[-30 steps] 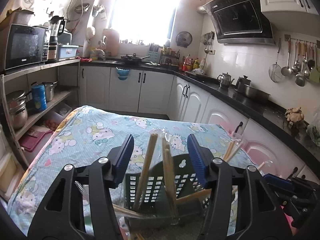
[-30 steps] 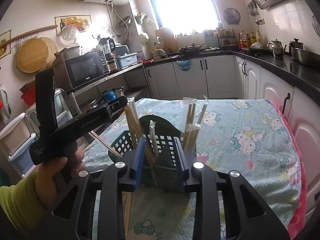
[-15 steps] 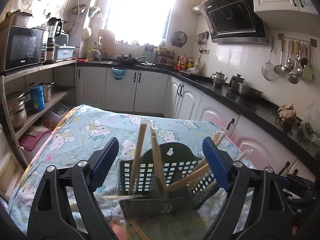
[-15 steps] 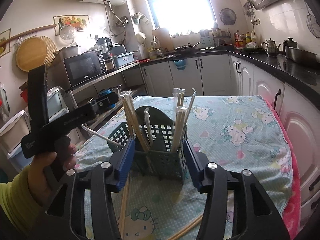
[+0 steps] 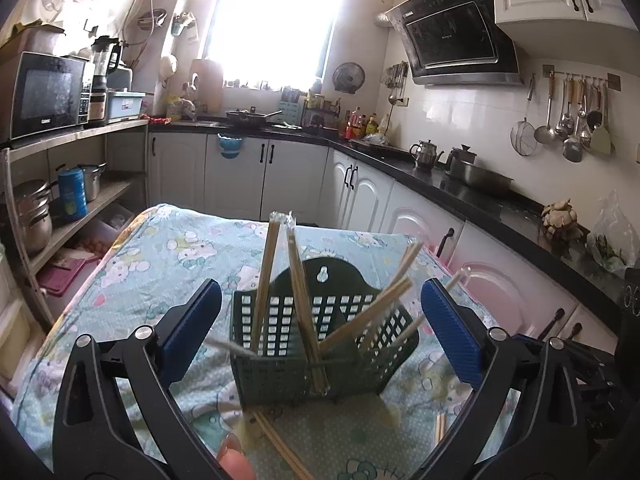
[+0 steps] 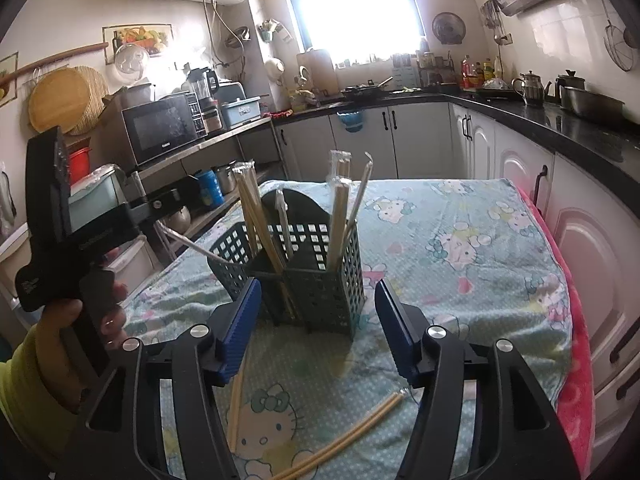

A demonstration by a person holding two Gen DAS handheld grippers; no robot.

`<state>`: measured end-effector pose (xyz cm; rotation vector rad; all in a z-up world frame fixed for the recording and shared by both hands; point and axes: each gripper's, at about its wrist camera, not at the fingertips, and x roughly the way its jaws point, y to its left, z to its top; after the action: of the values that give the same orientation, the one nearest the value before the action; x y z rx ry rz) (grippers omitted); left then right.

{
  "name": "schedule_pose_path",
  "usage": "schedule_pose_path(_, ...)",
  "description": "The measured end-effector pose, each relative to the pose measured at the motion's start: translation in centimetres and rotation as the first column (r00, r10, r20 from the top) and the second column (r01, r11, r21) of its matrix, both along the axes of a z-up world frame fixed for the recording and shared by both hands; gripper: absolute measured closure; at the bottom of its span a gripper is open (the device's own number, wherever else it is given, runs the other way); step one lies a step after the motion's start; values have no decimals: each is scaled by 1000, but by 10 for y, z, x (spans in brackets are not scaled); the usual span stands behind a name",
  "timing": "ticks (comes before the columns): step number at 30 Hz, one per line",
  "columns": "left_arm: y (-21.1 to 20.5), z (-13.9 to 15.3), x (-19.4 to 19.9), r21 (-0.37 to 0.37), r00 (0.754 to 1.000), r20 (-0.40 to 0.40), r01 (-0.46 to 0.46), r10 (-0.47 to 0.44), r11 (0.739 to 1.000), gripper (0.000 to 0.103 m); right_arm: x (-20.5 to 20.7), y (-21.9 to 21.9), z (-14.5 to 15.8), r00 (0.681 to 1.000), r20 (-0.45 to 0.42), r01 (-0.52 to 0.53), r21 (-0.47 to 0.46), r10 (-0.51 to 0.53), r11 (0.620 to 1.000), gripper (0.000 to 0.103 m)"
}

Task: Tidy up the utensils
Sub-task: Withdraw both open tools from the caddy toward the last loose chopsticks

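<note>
The green utensil basket (image 6: 316, 280) is standing upright on the patterned tablecloth (image 6: 480, 248), its compartments keeping several pairs of chopsticks (image 6: 340, 216) on end and sorted. The right gripper (image 6: 318, 328) is hovering just in front of the basket, jaws spread wide and holding nothing. The left gripper (image 5: 320, 332) is likewise standing released and empty, its blue pads flanking the basket without touching it. Loose chopsticks (image 6: 352, 436) are lying flat on the cloth in front of the basket, nearer the camera than the right gripper's fingertips; these are probably the pieces not yet sorted. Wide jaws suggest readiness for another pickup.
</note>
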<state>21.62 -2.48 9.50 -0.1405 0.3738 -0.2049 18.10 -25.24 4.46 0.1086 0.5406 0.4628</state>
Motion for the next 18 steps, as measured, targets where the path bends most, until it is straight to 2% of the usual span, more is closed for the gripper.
schedule_pose_path(18,6,-32,-24,-6,997,-72,-5,5,1000,12,-11,-3,-26,998,-62,3,-20,-4,1000,41)
